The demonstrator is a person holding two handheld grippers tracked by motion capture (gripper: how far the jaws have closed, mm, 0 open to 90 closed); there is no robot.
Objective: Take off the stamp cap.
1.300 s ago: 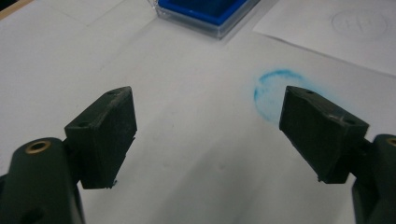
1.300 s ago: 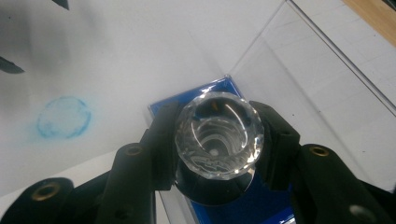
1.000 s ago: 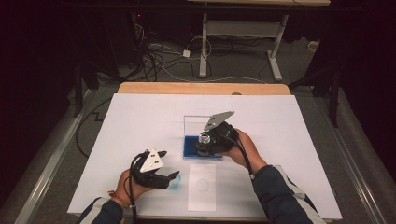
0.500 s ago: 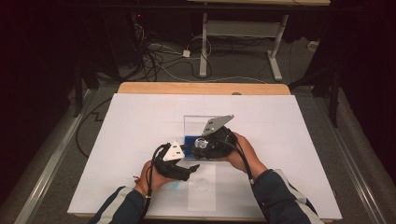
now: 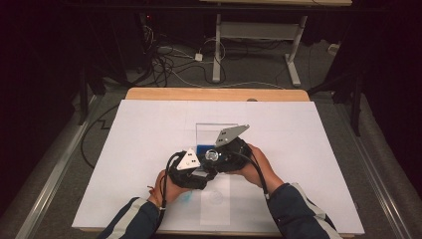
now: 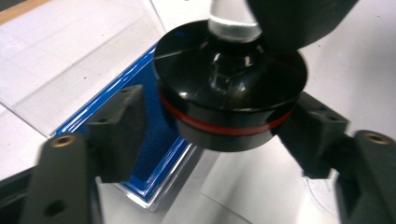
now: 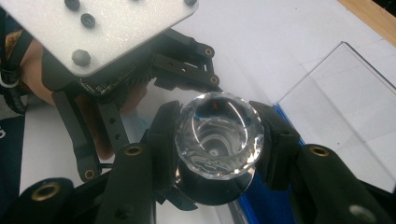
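Note:
A faceted clear crystal [image 7: 219, 122] sits on a round black base with a red ring [image 6: 229, 84]. My right gripper [image 7: 219, 138] is shut on the crystal, one pad on each side. My left gripper [image 6: 217, 130] has come in from the left; its jaws have just been closing with the black base between them, and the pads now lie against its sides. In the high view both grippers [image 5: 206, 164] meet at the table's middle, over the front of a blue-lined case [image 6: 159, 135]. The case's clear lid [image 5: 216, 132] stands open behind.
A white sheet [image 5: 308, 149] covers the table, with a wooden edge [image 5: 214, 93] at the far side. A clear plastic rectangle [image 5: 215, 201] lies near the front edge. Cables and table legs are on the floor beyond.
My left hand moved right from the front left of the table up to the right gripper, and its jaws closed in around the black base. The right hand stayed where it was.

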